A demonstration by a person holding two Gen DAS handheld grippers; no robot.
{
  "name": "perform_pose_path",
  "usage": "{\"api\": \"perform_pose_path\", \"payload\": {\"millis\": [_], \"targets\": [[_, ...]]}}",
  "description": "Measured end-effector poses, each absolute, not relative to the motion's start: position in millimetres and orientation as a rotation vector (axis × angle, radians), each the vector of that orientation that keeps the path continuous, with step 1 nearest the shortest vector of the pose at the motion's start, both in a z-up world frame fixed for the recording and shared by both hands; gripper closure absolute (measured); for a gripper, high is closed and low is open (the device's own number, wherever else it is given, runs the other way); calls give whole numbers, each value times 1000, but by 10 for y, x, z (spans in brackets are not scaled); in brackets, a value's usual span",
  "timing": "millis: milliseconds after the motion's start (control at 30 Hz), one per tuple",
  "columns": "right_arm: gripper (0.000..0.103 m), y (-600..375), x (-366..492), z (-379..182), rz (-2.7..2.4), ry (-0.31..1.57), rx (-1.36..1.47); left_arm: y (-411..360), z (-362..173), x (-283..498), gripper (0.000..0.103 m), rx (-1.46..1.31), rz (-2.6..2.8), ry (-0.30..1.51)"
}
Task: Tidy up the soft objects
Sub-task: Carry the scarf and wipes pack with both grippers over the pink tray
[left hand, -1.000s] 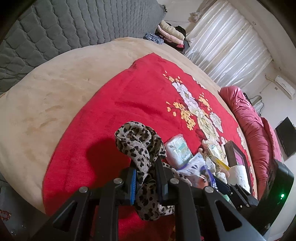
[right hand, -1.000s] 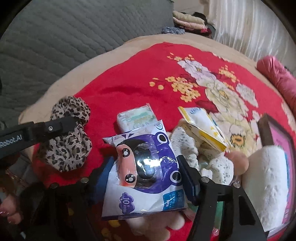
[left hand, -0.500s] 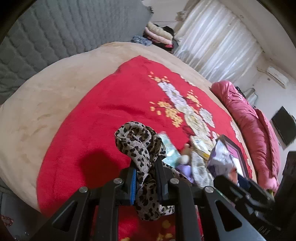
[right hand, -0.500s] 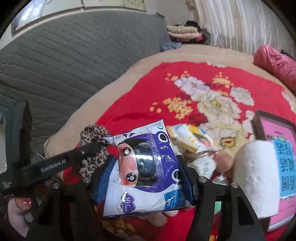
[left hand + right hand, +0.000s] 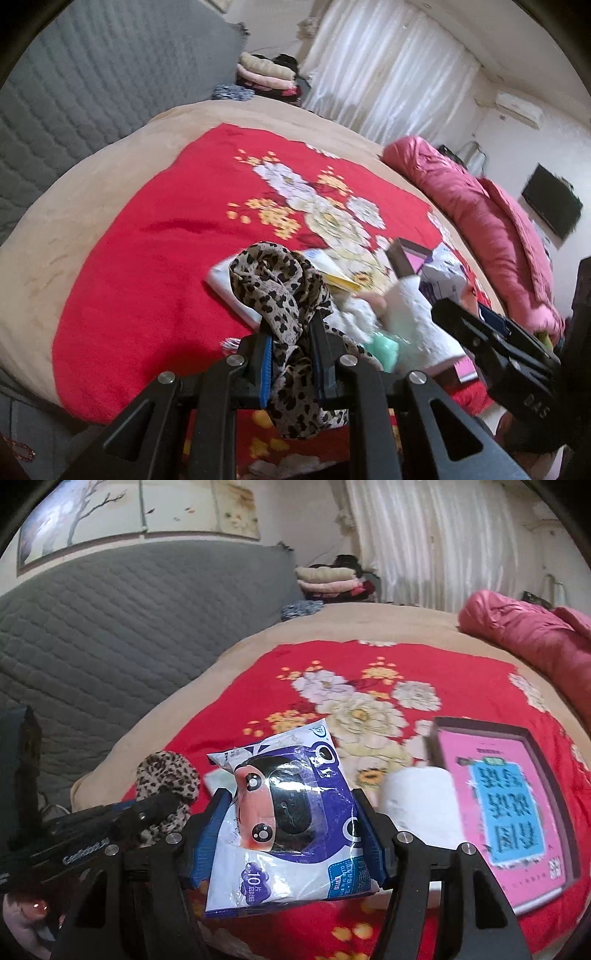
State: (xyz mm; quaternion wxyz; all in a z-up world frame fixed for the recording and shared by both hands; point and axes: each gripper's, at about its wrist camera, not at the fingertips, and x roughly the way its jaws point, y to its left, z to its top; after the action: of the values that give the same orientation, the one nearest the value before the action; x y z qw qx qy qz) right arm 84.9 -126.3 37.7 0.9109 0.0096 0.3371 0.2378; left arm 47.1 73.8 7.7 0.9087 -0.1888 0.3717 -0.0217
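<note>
Bedroom: a bed with a beige cover and a red floral blanket (image 5: 155, 280) spread over it, grey quilted headboard (image 5: 110, 627) behind, white curtains (image 5: 388, 74) at the far side, a pile of folded clothes (image 5: 328, 579) near the headboard corner, a rolled pink duvet (image 5: 480, 210) along the bed's far edge.

Left gripper (image 5: 291, 354) was clenched tight on a leopard-print scarf (image 5: 280, 291); the cloth bunched above the jaws and hung out below them, off the blanket.

Right gripper (image 5: 291, 834) was clamped on a purple-and-white wet-wipes pack (image 5: 288, 823) with a cartoon face, pads pressing on both side edges, the pack held above the blanket.

Still on the blanket, clustered near the front: a white toilet paper roll (image 5: 421, 801), a dark-framed box with a pink and blue sheet (image 5: 506, 805) just beside the roll, a flat white pack (image 5: 229, 291) behind the scarf, a yellow-edged packet (image 5: 340, 280), a mint-green item (image 5: 384, 350), too blurred to identify.
</note>
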Motion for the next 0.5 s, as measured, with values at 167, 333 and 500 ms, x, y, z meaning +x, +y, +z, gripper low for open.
{"api": "perform_pose_path", "payload": {"millis": [167, 333, 500], "targets": [[37, -1580, 775, 377, 426, 678, 56, 349, 147, 402, 86, -301, -93, 775], [37, -1919, 669, 408, 357, 636, 92, 31, 205, 331, 86, -230, -116, 772], [37, -2249, 681, 414, 294, 621, 171, -202, 228, 294, 86, -206, -133, 780]]}}
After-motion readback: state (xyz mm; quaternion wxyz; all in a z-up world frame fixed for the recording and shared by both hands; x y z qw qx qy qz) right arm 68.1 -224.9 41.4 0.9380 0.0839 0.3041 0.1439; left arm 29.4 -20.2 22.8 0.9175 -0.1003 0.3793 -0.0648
